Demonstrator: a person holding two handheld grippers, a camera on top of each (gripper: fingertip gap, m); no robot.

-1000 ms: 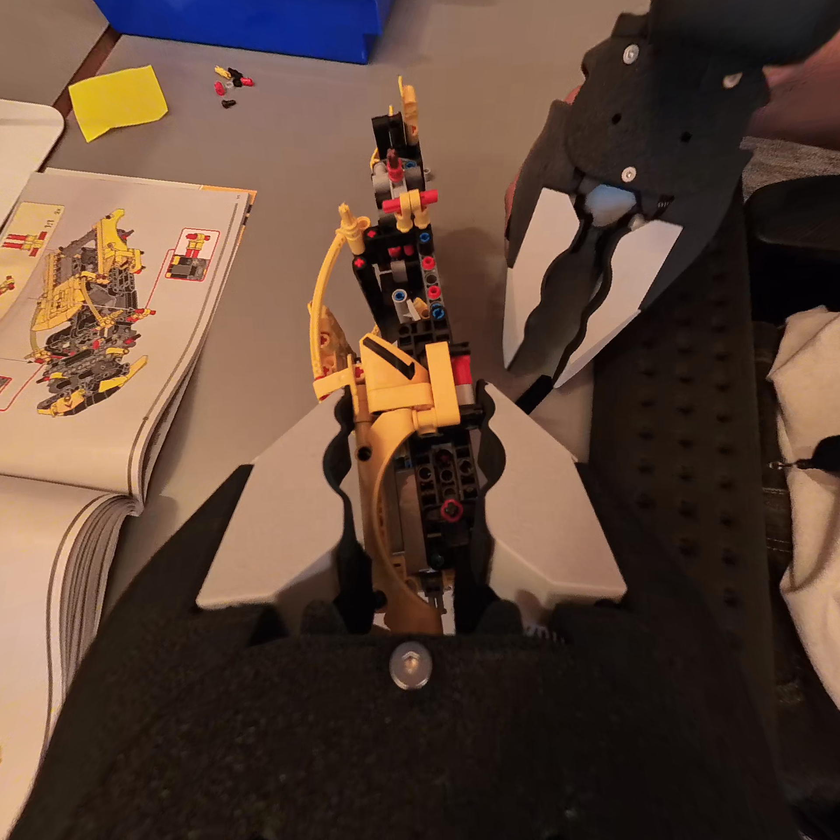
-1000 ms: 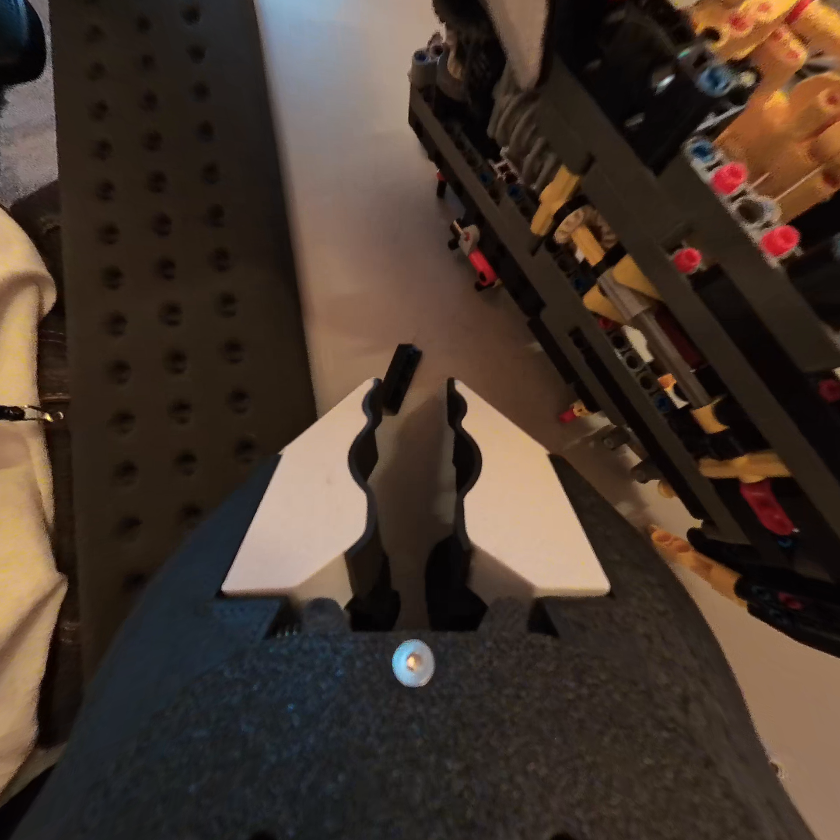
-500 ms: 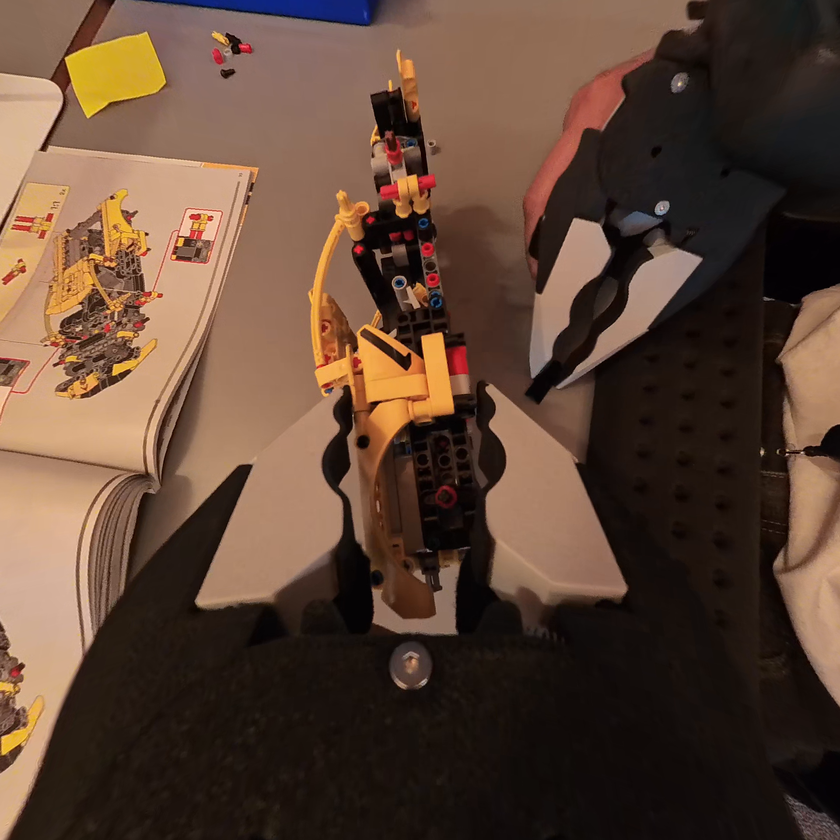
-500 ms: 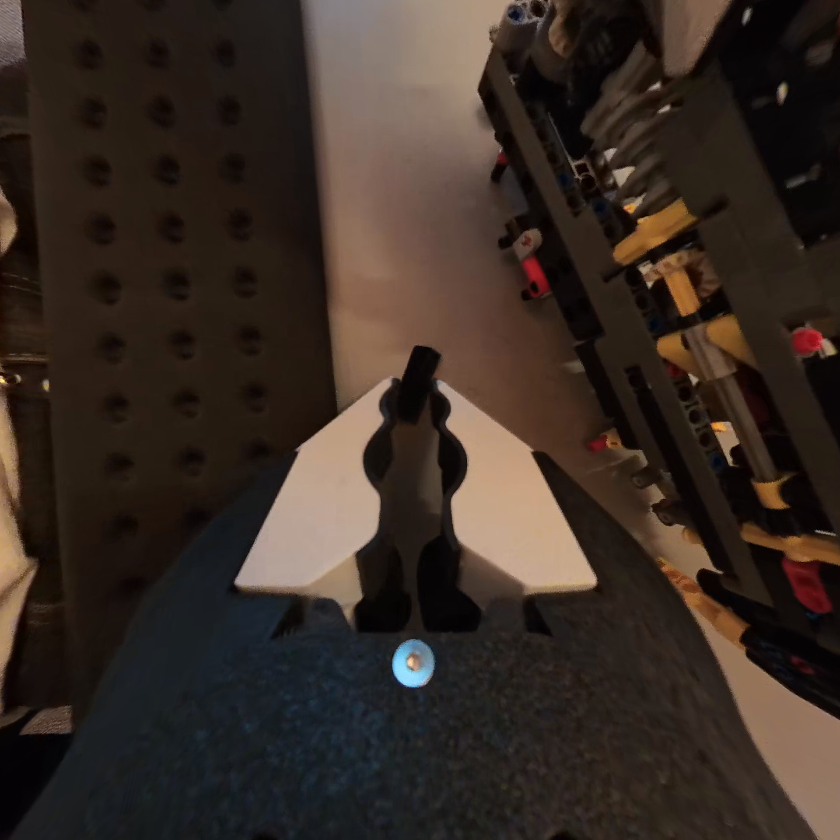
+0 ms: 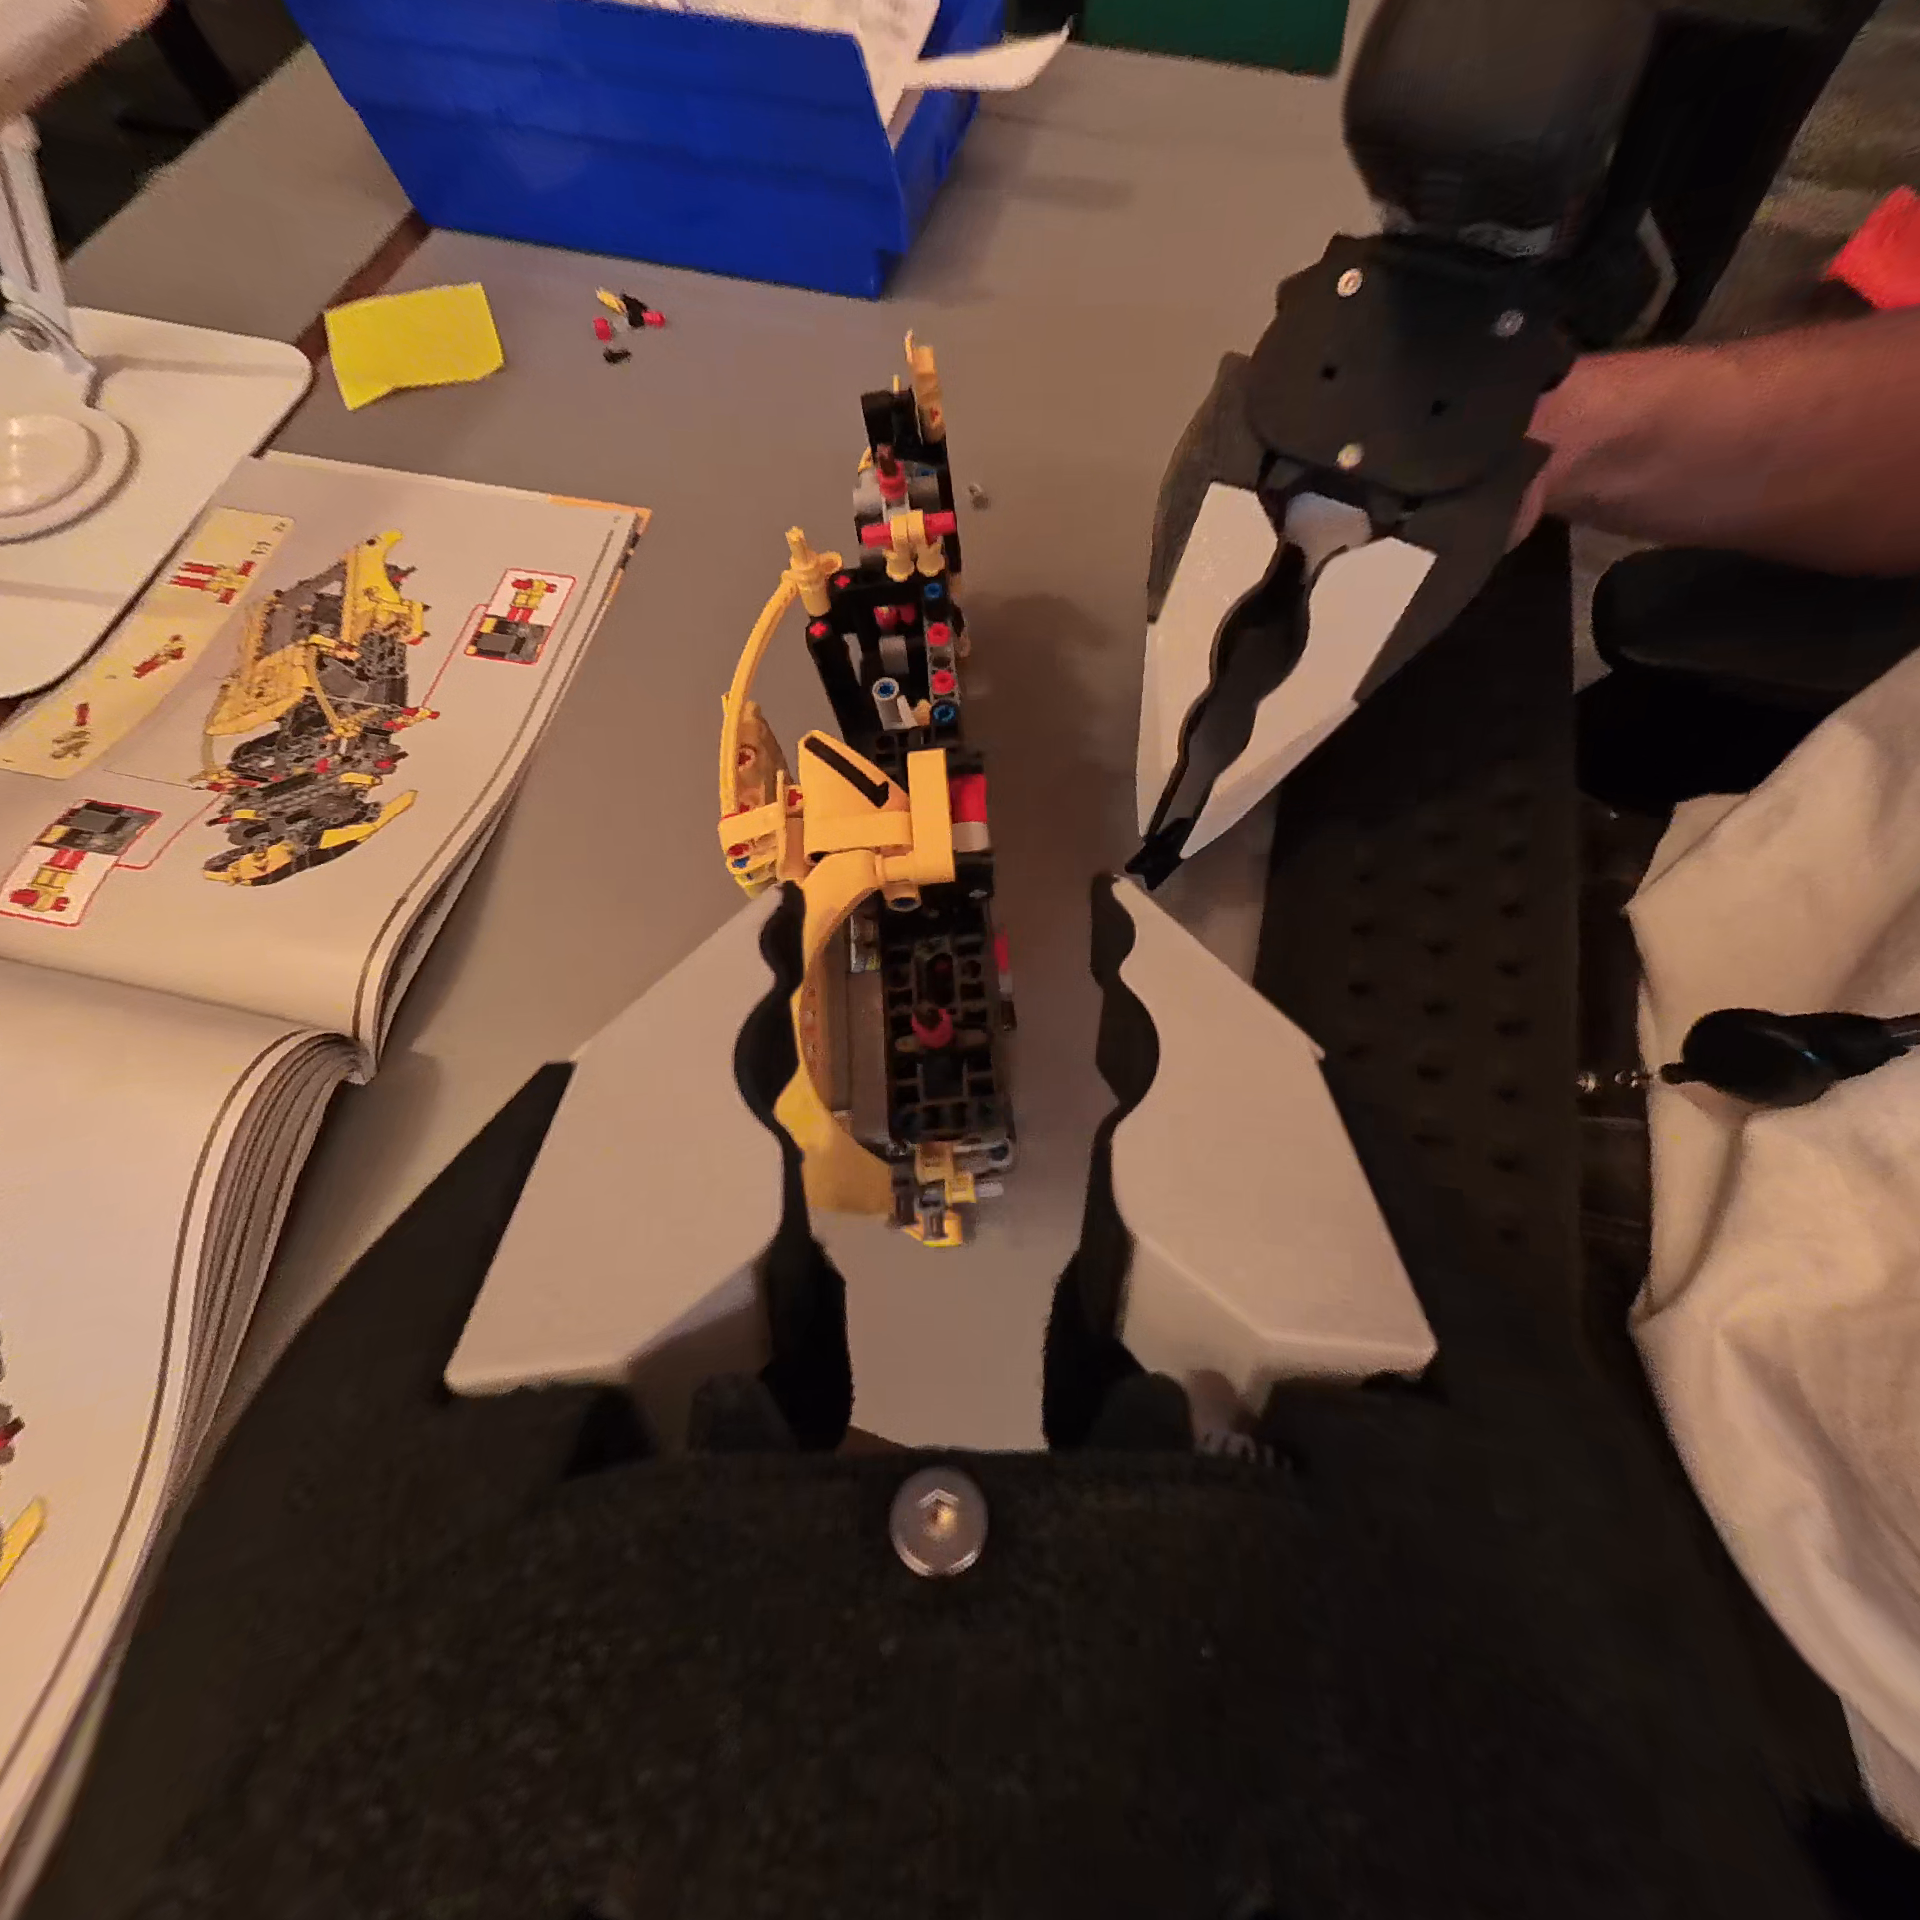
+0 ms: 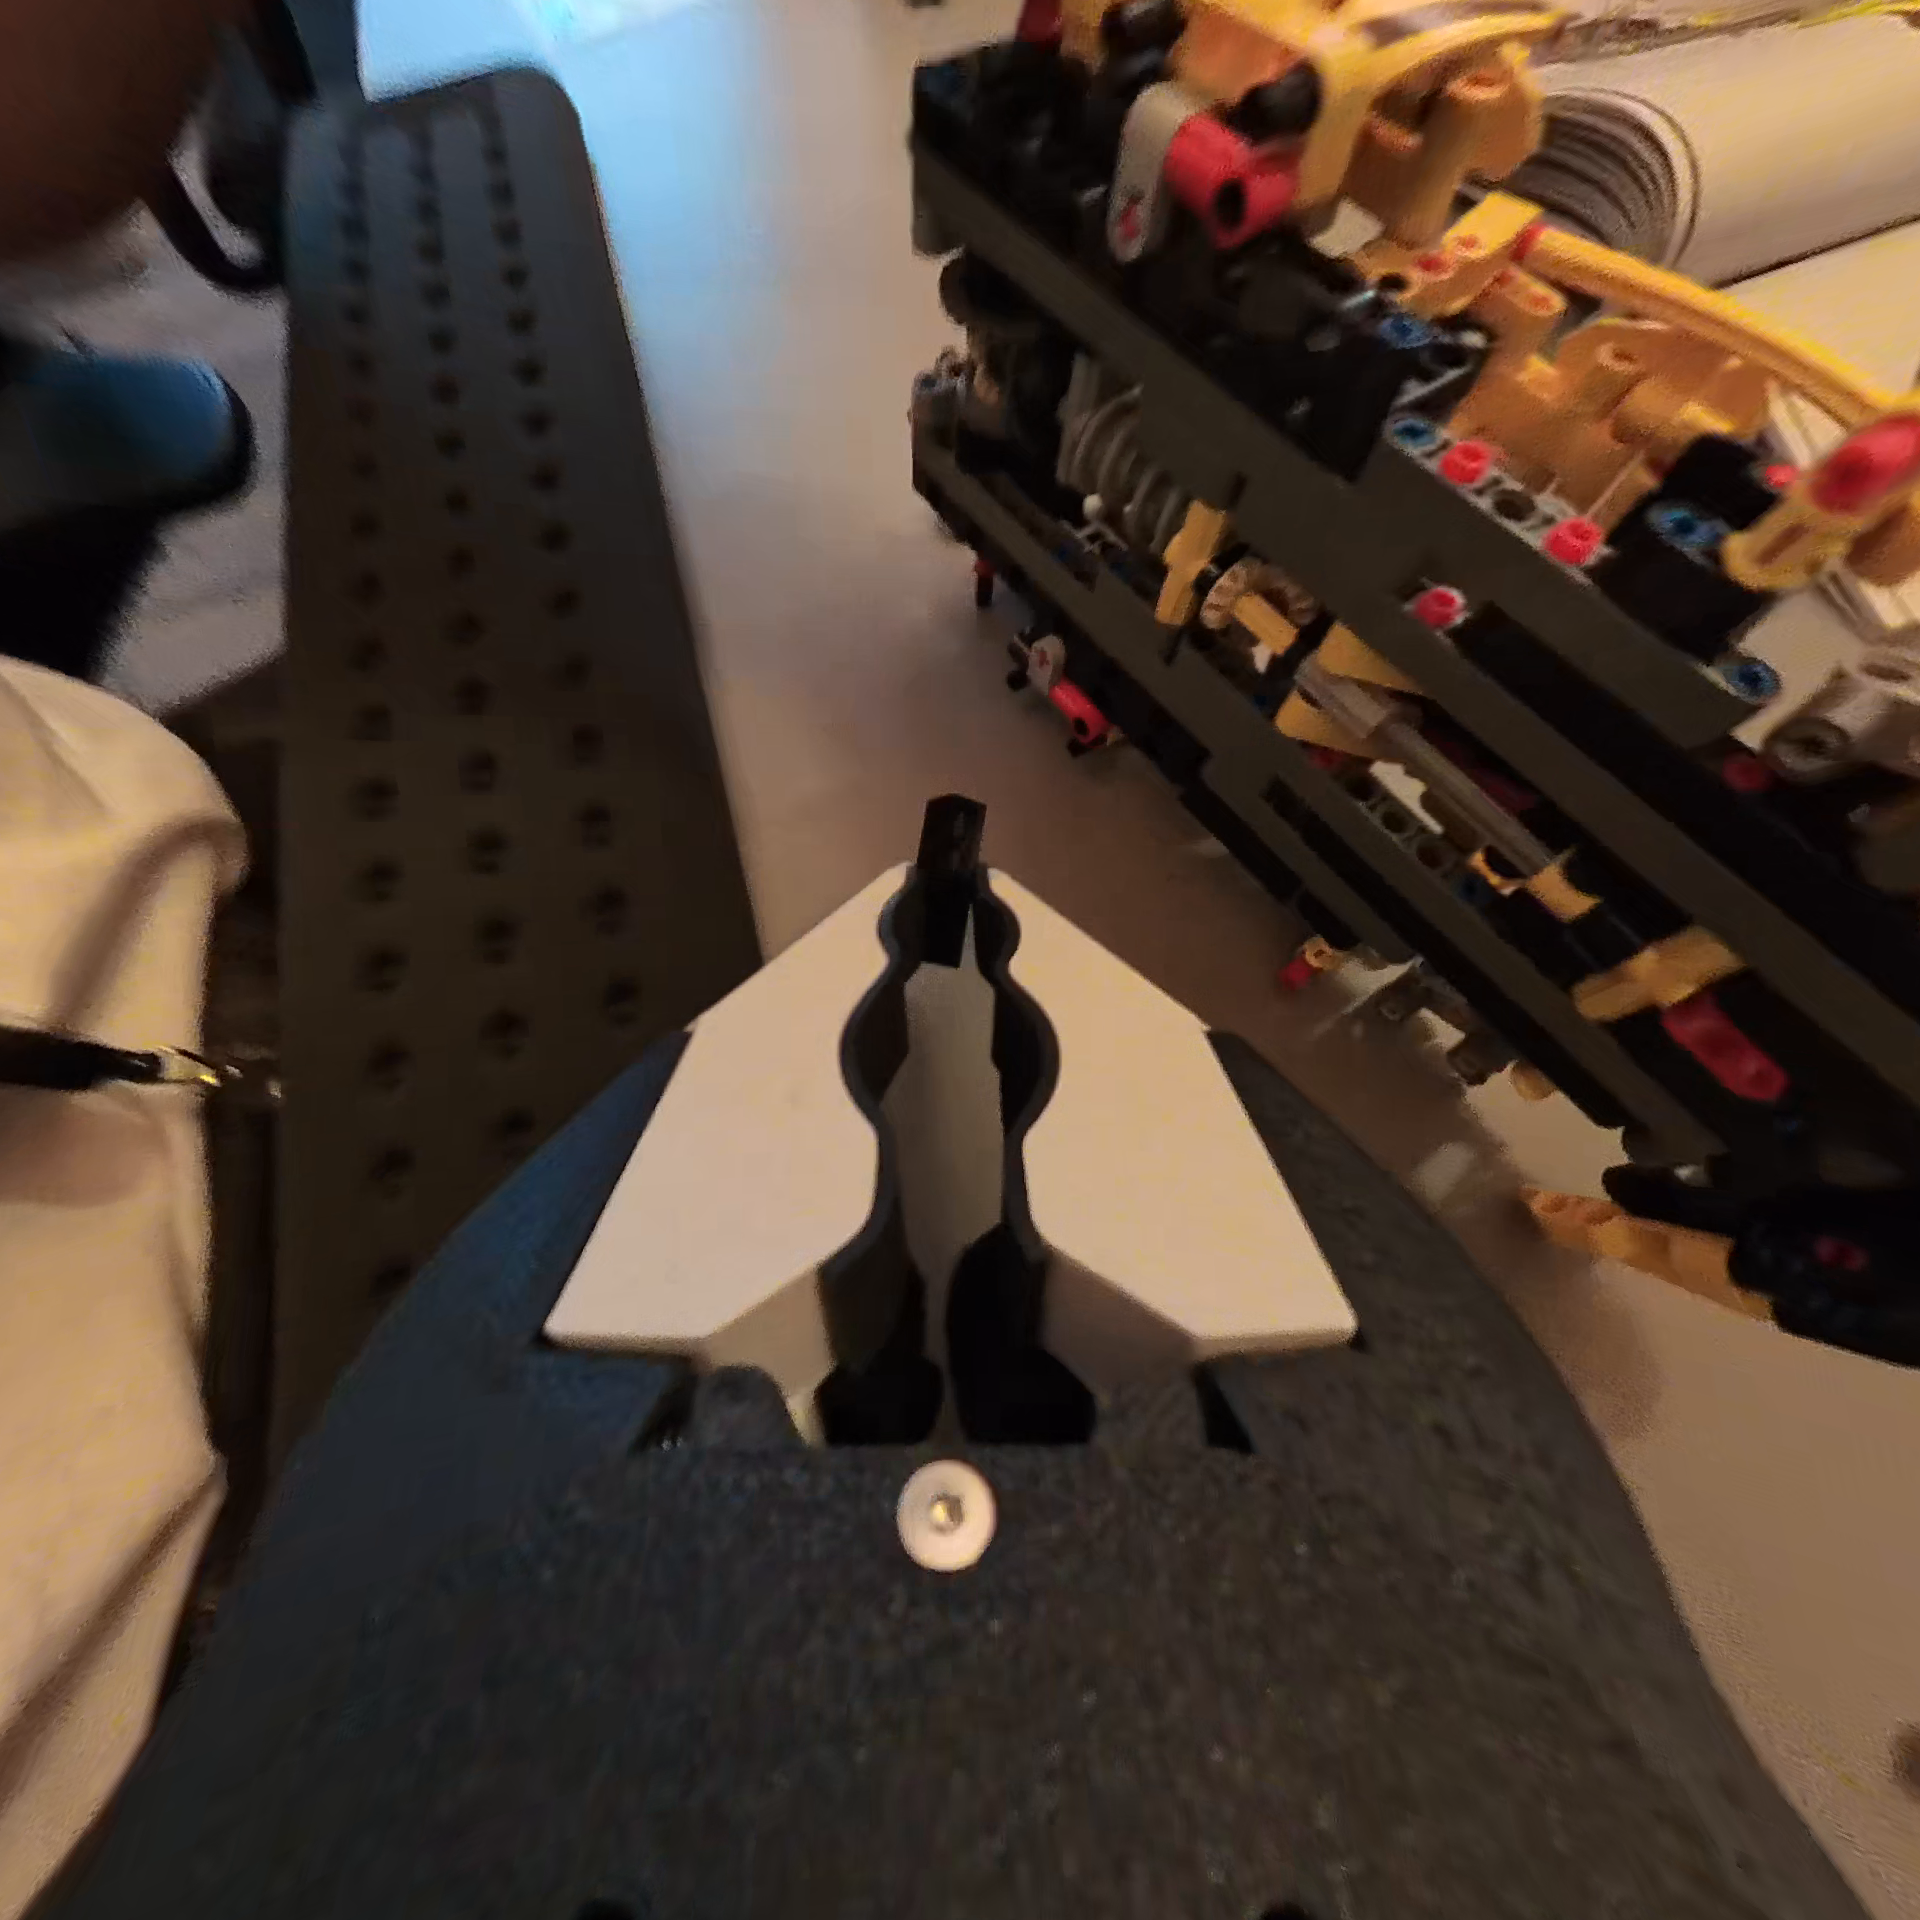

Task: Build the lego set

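The right gripper [image 6: 948,904] pinched a short black peg [image 6: 951,852] at its tips. The left gripper [image 5: 940,904] stood spread around the model's [image 5: 904,831] near end. The model, knobbly yellow-and-black plastic, stood on the grey table [image 5: 665,436], long axis running near to far, left of the peg.
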